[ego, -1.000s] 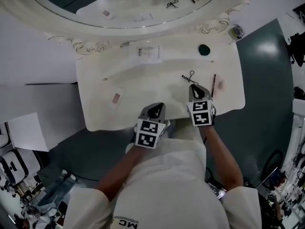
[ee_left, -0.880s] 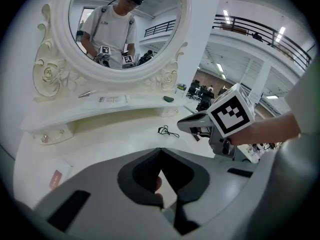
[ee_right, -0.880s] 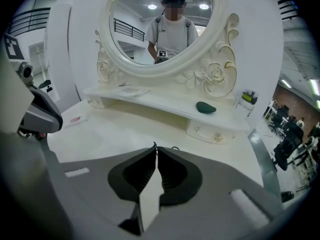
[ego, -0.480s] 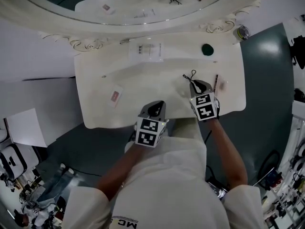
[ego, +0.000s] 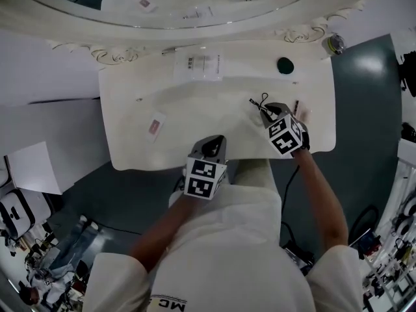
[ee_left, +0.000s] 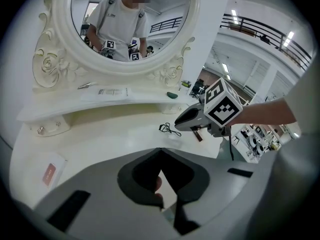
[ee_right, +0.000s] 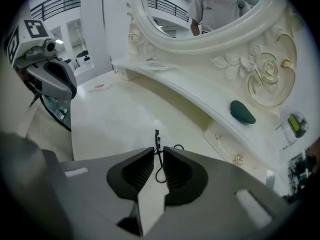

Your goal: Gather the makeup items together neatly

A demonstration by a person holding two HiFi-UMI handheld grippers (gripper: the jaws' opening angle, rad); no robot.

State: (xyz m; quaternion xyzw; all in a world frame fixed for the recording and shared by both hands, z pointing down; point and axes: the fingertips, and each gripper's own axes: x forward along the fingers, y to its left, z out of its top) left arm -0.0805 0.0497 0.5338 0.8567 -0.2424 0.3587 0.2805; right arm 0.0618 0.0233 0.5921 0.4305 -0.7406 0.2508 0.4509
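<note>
One black wire loop (ee_right: pixel 159 154) lies flat on the table (ego: pixel 195 119), right of the middle of the mirror (ego: pixel 195 5) and toward the edge away from it. The right gripper (ego: pixel 267 110) is tipped down over it, with the thin strand running between its jaws. Those jaws stand a narrow gap apart and have just been opening. The pads do not press on the strand, so I judge this a line-up for a pick (or a let-go after a nudge; I can't tell which).

A pencil (ego: pixel 296 107) lies just beside it, further from the mirror's middle. A green oval piece (ego: pixel 285 65) sits nearer the mirror, and a sachet (ego: pixel 155 127) lies well apart, left of the mirror's middle.

The left gripper (ee_left: pixel 160 151), jaws pressed together on nothing, hangs at the edge farthest from the mirror, likely parked clear.

No tray or box shows. A clear packet (ego: pixel 198 64) lies on the ledge under the mirror and a small round pot (ego: pixel 335 43) sits by its right foot; I cannot make out what either holds.
</note>
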